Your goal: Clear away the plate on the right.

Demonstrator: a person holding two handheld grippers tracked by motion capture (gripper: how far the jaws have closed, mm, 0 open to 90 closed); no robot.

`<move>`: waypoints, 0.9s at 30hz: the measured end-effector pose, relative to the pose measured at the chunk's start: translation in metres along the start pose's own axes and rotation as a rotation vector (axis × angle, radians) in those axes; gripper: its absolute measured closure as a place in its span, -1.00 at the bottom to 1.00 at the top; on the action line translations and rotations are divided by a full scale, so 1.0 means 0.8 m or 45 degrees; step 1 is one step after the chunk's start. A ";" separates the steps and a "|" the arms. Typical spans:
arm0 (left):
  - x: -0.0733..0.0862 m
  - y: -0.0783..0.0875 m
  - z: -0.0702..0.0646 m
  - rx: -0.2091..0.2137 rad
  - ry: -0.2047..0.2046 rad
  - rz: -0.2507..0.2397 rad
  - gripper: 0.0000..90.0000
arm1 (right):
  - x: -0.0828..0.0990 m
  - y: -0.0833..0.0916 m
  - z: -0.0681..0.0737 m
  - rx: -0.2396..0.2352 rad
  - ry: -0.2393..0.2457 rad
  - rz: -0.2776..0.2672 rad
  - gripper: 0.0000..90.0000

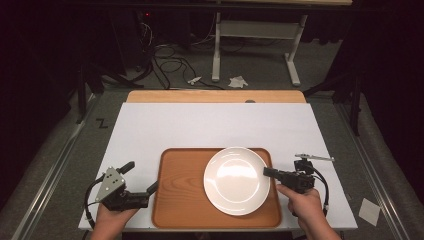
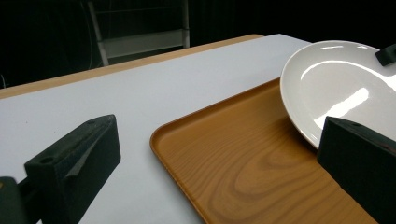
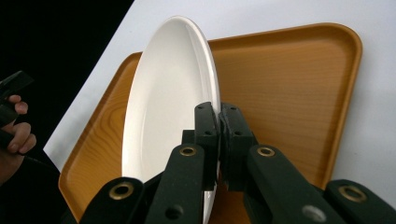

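High view looks down and forward over the tray (image 1: pixel 180 200), both tongs cameras sit close, sharing tray and plate (image 3: pixel 159 116)

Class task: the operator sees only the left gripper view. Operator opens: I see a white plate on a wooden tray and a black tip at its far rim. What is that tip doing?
Observer: It belongs to the right gripper, whose jaws are shut on the rim of the white plate.
Operator: Does the plate fit inside the tray?
Observer: From the high view, no: its right edge overhangs the rim of the wooden tray.
Operator: Is anything lying beyond the tray?
Observer: Yes, a small metal tool lies on the white sheet, right of the tray.
Operator: And my own gripper?
Observer: The left gripper is open, by the tray's left edge, holding nothing.
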State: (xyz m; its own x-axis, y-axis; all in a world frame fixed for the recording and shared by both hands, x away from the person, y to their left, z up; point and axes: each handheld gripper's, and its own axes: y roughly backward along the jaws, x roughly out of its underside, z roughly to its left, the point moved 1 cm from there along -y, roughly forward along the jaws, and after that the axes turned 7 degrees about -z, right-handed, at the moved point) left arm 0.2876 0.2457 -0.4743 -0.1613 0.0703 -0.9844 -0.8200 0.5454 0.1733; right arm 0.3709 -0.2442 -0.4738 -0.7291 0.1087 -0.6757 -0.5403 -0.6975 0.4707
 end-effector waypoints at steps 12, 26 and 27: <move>0.001 -0.002 0.001 0.008 0.000 0.010 -1.00 | -0.001 -0.003 -0.010 0.041 0.005 0.019 0.95; 0.001 -0.002 0.002 0.015 0.006 0.004 -0.99 | 0.002 -0.014 -0.024 0.134 0.014 0.118 0.86; 0.001 -0.002 0.002 0.014 0.007 0.005 -0.99 | 0.002 -0.015 -0.026 0.136 0.010 0.120 0.85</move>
State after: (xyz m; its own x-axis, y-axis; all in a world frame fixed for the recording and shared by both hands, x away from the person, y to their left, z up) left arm 0.2892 0.2463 -0.4754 -0.1673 0.0678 -0.9836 -0.8133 0.5544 0.1766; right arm 0.3848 -0.2501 -0.4926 -0.7756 0.0407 -0.6299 -0.5116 -0.6251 0.5895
